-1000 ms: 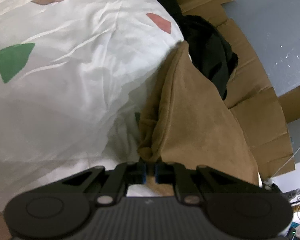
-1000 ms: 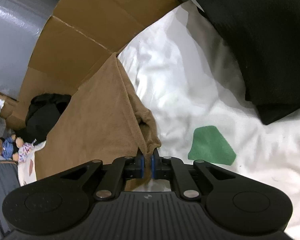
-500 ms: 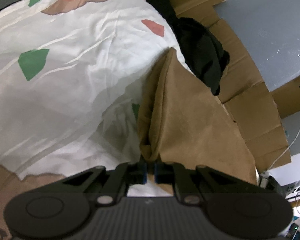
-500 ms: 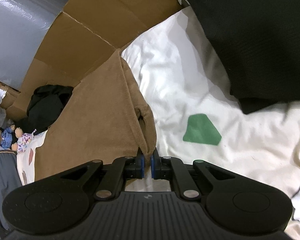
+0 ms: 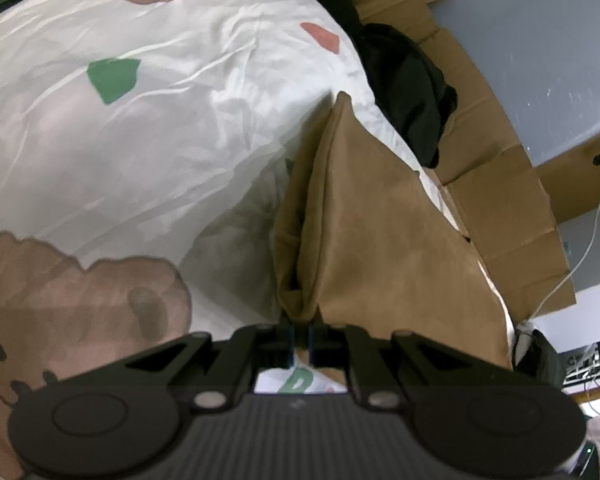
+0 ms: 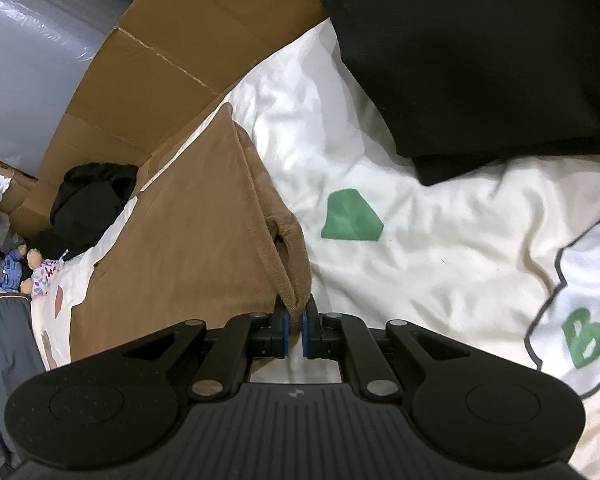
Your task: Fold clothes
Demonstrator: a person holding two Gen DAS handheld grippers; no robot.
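Matt, perhaps suede-like brown garment point(image 5: 380, 240), smooth satiny bedsheet point(image 5: 160, 140), corrugated cardboard point(image 6: 160, 60)

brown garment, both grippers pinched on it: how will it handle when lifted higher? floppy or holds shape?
Probably floppy: the brown garment drapes in a slack sheet from the left hand-held gripper and bunches at the right hand-held gripper. Looks napped, so likely grippy. Seems light; thin pinches carry it.
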